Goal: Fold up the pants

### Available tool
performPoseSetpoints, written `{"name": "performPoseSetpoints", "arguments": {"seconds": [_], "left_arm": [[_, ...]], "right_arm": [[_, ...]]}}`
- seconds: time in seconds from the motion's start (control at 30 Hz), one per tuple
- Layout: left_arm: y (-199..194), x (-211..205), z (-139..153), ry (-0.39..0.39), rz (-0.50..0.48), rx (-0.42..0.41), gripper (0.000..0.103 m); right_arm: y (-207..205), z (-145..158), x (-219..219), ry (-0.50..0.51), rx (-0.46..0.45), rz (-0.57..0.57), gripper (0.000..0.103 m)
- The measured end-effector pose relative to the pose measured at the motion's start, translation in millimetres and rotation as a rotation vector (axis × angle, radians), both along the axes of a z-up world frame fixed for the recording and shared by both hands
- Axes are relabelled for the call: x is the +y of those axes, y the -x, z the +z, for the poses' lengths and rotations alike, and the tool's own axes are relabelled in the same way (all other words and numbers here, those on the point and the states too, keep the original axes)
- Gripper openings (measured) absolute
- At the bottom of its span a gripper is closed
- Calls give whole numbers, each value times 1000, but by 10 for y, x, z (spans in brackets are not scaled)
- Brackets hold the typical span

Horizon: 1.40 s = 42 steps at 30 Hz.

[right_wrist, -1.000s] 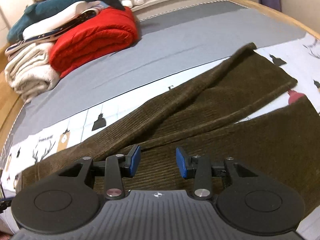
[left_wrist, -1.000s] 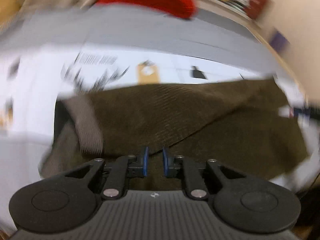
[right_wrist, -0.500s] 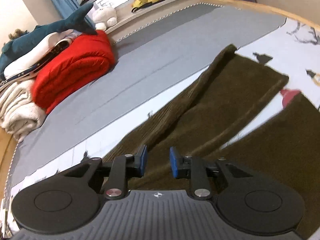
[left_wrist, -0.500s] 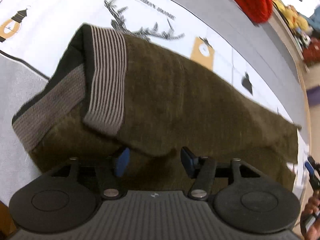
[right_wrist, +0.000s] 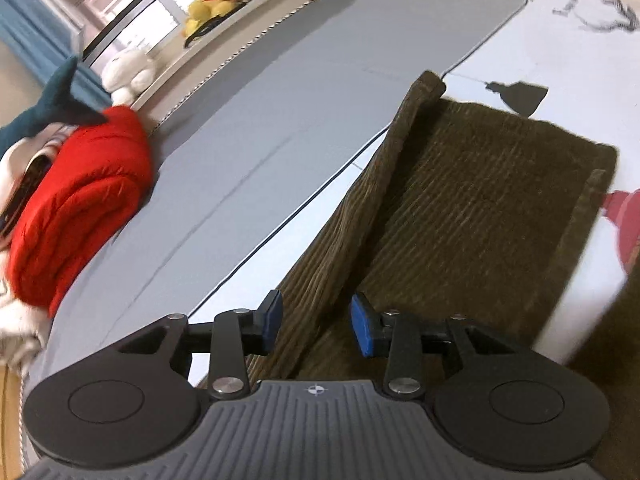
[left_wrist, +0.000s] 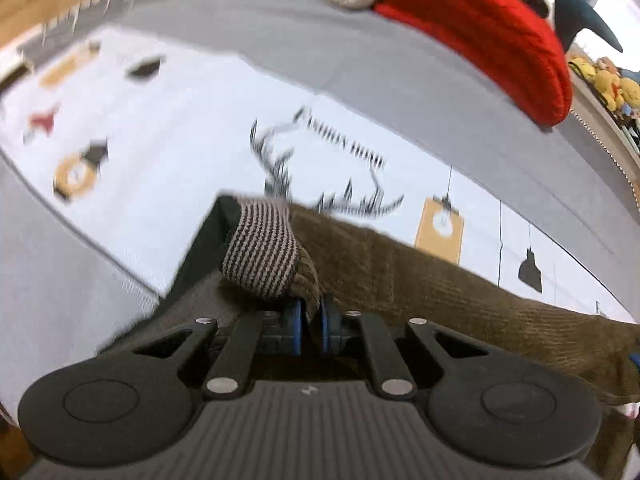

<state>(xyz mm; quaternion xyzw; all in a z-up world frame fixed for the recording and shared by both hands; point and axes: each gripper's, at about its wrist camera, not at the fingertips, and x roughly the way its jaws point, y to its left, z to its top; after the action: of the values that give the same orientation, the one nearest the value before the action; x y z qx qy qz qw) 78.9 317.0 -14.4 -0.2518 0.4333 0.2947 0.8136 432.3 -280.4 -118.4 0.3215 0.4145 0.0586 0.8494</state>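
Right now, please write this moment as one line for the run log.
left gripper: shut on pants near striped waistband | right gripper: open, over pant leg | surface: bed cover

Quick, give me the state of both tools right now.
Left tool: closed on the waistband end of the brown corduroy pants.
Right tool: open, straddling a pant leg, not gripping it.

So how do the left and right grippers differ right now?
The left gripper is shut on the brown corduroy pants near the striped waistband; the right gripper is open, straddling a pant-leg fold. Both have blue pads.
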Motion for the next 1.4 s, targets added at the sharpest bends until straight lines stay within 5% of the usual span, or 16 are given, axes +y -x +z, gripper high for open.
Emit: {"name": "performPoseSetpoints", "arguments": {"seconds": [0.27,0.33,0.37,0.53,0.8,1.0,1.1,1.2,1.27,1.4], "left_arm": [[8,4,44,-61,-22,-19,9],[12,-5,23,-66,-27,-16,9],[3,-12,18,-70,-32,-15,9],[-6,-19,36,-100,-52,-16,8],[215,58,155,-56,-73,-51,7],[624,71,212,-50,-103,-45,5],[814,84,117,-17,-110,22,5],[920,121,-18,58,-100,101,6],[963,186,-72,114,-54,122,7],[1009,249,-8,133,59,103,38]], "right_arm": [[-294,-284,36,42,24,-59,41],[-294,-260,73,64,-8,-46,27],[-289,-249,77,59,-25,-38,12],[-152,107,18,59,-127,-73,9],[744,1090,-200,129,-191,-54,9],[1805,1215,-589,205,-186,-16,9],[2241,977,-756,218,-121,19,9],[2399,543,-921,188,116,71,9],[2386,360,-1014,173,198,85,9],[2305,330,-1223,176,190,26,13]]}}
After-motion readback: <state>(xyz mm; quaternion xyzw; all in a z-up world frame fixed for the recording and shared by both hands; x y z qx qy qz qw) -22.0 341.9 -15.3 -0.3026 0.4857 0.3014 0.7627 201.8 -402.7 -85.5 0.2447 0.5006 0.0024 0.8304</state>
